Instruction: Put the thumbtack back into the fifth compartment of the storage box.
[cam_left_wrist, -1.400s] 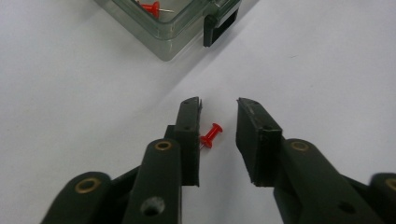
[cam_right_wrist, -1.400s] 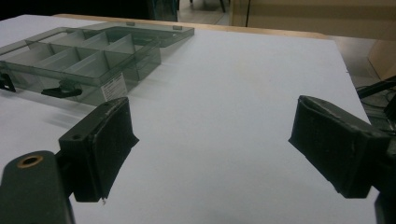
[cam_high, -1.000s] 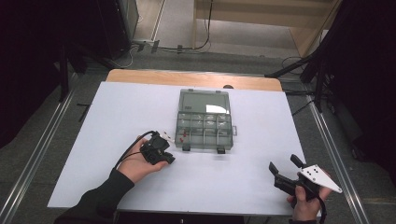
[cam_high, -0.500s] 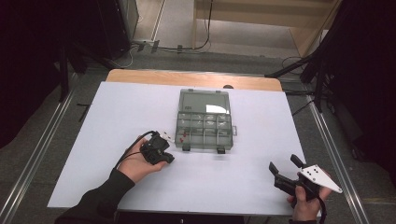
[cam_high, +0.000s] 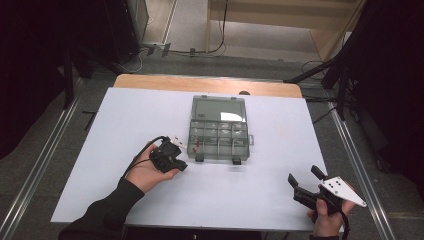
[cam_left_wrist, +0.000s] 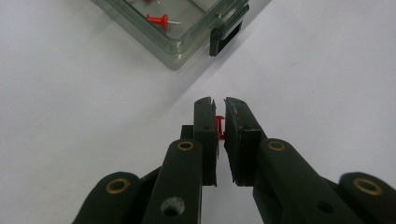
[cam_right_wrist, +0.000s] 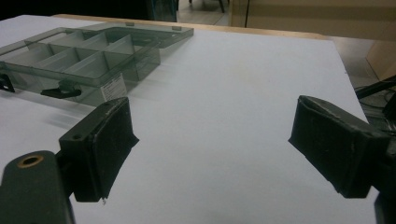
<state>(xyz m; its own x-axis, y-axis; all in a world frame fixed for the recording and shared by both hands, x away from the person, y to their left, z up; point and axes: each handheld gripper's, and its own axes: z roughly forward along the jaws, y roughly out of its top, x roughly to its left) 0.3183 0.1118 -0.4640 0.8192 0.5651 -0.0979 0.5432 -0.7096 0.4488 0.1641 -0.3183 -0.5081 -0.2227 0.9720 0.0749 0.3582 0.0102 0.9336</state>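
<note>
A clear plastic compartment box (cam_high: 218, 141) lies in the middle of the white table with its lid folded open at the back. Red push pins (cam_high: 196, 146) lie in its front left compartment, and one of them (cam_left_wrist: 159, 19) is visible through the wall. My left gripper (cam_high: 176, 159) is just off the box's front left corner and is shut on a red push pin (cam_left_wrist: 219, 128), low over the table. My right gripper (cam_high: 304, 176) rests near the front right edge. It is open with nothing between its jaws (cam_right_wrist: 212, 140), and the box (cam_right_wrist: 79, 60) lies off to its left.
Two black latches (cam_high: 236, 161) stick out from the box's front wall. A wooden table edge (cam_high: 210, 84) runs along the back. Metal rails (cam_high: 35, 170) flank the table on both sides, with cables on the floor behind.
</note>
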